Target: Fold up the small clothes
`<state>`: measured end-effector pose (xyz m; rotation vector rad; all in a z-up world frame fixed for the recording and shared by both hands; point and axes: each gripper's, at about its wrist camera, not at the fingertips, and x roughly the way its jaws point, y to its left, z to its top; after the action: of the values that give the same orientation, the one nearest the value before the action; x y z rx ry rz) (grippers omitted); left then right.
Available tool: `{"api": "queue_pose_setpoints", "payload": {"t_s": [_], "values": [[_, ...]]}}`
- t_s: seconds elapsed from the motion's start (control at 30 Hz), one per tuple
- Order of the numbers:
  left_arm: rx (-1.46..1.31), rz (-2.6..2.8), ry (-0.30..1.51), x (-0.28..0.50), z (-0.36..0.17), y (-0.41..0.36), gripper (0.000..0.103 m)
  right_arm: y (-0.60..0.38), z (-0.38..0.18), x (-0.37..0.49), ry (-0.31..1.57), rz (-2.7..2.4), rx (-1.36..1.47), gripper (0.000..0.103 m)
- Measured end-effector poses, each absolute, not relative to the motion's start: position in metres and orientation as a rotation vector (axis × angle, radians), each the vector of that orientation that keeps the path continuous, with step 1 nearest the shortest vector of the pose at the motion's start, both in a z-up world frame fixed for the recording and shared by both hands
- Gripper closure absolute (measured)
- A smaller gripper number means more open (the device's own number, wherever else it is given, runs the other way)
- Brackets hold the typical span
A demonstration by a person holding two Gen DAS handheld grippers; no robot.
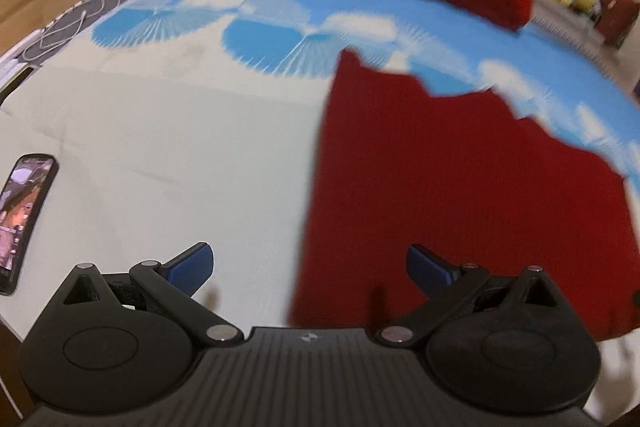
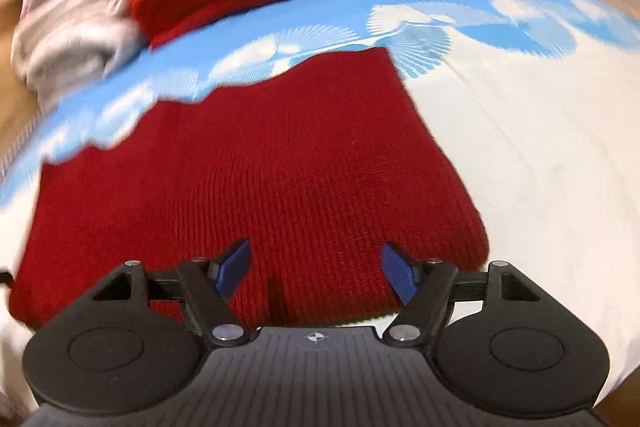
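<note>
Both tongs, left (image 1: 310,269) and right (image 2: 316,273), are hanging wide and empty over the bed (image 2: 540,147). The red knit (image 2: 256,171) is lying flat there, seemingly awaiting a fold; next, each probably needs to pinch a near corner.

I'm seeing even, fairly bright indoor light in both feeds, with no hard glare. Motion blur is smearing the far edge of the red knitted garment (image 2: 256,171) and the folded pile of clothes (image 2: 80,15) behind it, worst in the right wrist view. The fisheye is bowing the blue-and-white bedsheet (image 1: 168,155) toward the rims. Soft shadows are falling just under the left gripper (image 1: 310,267) fingers (image 1: 192,265); its black body is staying sharp.
</note>
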<state>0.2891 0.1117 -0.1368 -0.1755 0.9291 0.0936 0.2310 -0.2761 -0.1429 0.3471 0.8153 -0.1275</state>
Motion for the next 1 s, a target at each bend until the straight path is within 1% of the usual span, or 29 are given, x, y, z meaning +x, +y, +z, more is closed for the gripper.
{"api": "queue_pose_setpoints", "payload": {"t_s": [0.17, 0.33, 0.47, 0.57, 0.77, 1.0], "values": [[-0.15, 0.047, 0.899, 0.28, -0.121, 0.082, 0.0, -0.285, -0.141, 0.203, 0.786, -0.081, 0.484, 0.028], [-0.109, 0.006, 0.902, 0.286, -0.122, 0.055, 0.0, -0.281, -0.143, 0.167, 0.771, -0.057, 0.584, 0.027], [-0.059, -0.003, 0.885, 0.284, -0.128, 0.042, 0.0, -0.281, -0.152, 0.164, 0.806, -0.05, 0.611, 0.027], [-0.071, -0.032, 0.897, 0.285, -0.13, 0.039, 0.0, -0.288, -0.155, 0.165, 0.808, -0.074, 0.62, 0.026], [-0.03, -0.039, 0.894, 0.291, -0.133, 0.035, 0.0, -0.299, -0.172, 0.175, 0.858, -0.078, 0.76, 0.026], [-0.027, -0.055, 0.893, 0.296, -0.132, 0.03, 0.0, -0.296, -0.174, 0.184, 0.858, -0.079, 0.774, 0.026]]}}
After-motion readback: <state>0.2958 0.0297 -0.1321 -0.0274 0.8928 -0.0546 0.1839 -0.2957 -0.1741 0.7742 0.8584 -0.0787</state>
